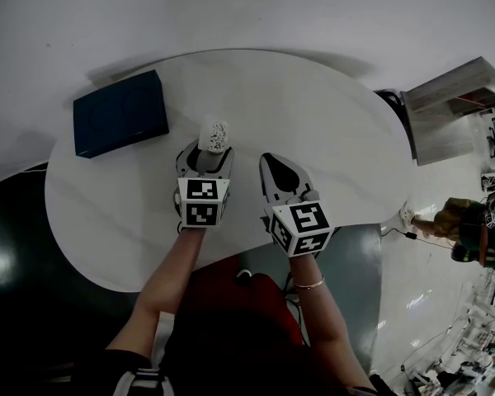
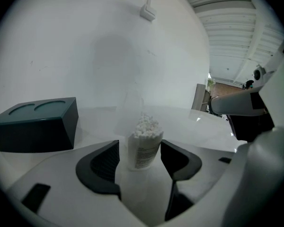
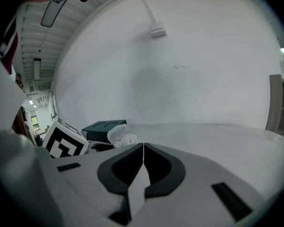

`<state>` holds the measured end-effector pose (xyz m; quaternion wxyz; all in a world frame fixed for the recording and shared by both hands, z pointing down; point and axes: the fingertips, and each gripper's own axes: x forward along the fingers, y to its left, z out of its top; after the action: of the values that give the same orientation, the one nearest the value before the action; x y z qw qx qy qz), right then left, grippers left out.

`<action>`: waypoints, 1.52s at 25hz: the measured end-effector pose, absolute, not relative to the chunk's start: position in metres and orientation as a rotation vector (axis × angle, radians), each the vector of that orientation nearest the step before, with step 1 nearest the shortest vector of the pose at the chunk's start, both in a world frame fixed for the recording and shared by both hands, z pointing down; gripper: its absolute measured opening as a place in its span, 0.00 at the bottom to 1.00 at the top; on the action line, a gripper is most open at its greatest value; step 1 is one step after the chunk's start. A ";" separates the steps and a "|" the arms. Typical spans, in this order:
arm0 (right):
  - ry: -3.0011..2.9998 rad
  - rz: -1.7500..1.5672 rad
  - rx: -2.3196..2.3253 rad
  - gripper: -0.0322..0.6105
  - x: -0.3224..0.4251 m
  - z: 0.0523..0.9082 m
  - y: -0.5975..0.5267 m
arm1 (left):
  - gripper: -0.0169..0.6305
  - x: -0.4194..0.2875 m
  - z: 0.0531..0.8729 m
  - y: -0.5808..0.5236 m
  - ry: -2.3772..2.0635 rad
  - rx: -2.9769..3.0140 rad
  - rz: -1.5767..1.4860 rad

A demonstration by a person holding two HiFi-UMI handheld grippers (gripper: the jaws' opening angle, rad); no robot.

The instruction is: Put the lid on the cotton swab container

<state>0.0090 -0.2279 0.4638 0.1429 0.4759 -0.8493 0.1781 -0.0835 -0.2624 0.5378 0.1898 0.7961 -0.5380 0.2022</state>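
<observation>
clear lid [image 3: 114, 131] barely shows over the cotton swab container [image 2: 143, 152].

Workshop-like lab hall: ribbed ceiling [image 2: 236, 25], strip light [image 3: 36, 67], cluttered benches [image 1: 478, 337] nearby.

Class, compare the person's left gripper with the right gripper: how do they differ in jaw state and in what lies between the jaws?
The left gripper has its jaws apart; the right gripper has its jaws pressed together. The cotton swab container stands between the left gripper's jaws, while nothing is between the right gripper's. Both point away from the person across the white table.
</observation>
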 end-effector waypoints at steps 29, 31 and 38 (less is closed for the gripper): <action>-2.451 0.454 1.457 0.08 0.040 0.440 -0.200 | 0.35 -0.060 0.508 -0.232 -1.302 2.443 0.564; -2.451 0.444 1.476 0.08 0.046 0.435 -0.196 | 0.35 -0.051 0.501 -0.223 -1.239 2.489 0.564; -2.457 0.411 1.537 0.08 0.070 0.417 -0.184 | 0.35 -0.019 0.486 -0.189 -1.026 2.606 0.578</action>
<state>0.0704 -0.1836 0.4167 0.1069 0.5221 -0.8346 0.1397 -0.0187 -0.1893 0.4862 0.1403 0.9022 -0.3553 0.2001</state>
